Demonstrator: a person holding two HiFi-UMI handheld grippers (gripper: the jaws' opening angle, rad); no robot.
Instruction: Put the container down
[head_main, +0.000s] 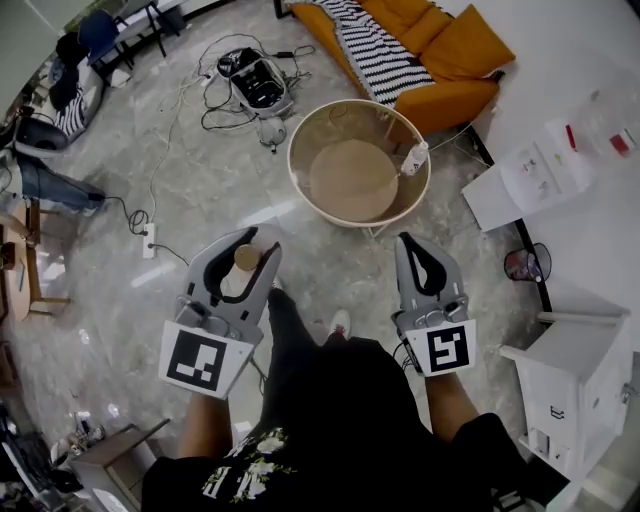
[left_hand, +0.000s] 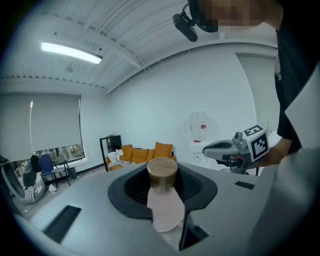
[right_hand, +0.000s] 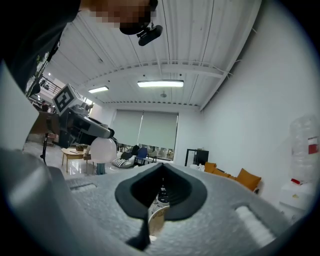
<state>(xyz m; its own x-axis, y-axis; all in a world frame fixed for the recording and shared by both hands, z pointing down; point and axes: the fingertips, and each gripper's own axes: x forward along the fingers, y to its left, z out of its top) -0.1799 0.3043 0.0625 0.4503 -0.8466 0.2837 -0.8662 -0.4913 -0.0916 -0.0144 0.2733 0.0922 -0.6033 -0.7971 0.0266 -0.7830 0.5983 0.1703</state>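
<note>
A pale pink container (head_main: 240, 270) with a round brown cap (left_hand: 162, 171) is clamped between the jaws of my left gripper (head_main: 248, 248), held in the air above the floor. In the left gripper view its body (left_hand: 166, 209) fills the gap between the dark pads. My right gripper (head_main: 408, 244) hovers level with it to the right, its jaws shut tip to tip with nothing in them (right_hand: 161, 169). A round cream side table (head_main: 300, 172) with a wooden inner tray stands just ahead of both grippers. A small white bottle (head_main: 413, 157) rests at its right rim.
An orange sofa (head_main: 430, 45) with a striped blanket lies behind the table. Cables and a device (head_main: 255, 82) are scattered on the marble floor, with a power strip (head_main: 149, 240) to the left. White cabinets (head_main: 570, 375) and a small bin (head_main: 525, 263) stand at the right.
</note>
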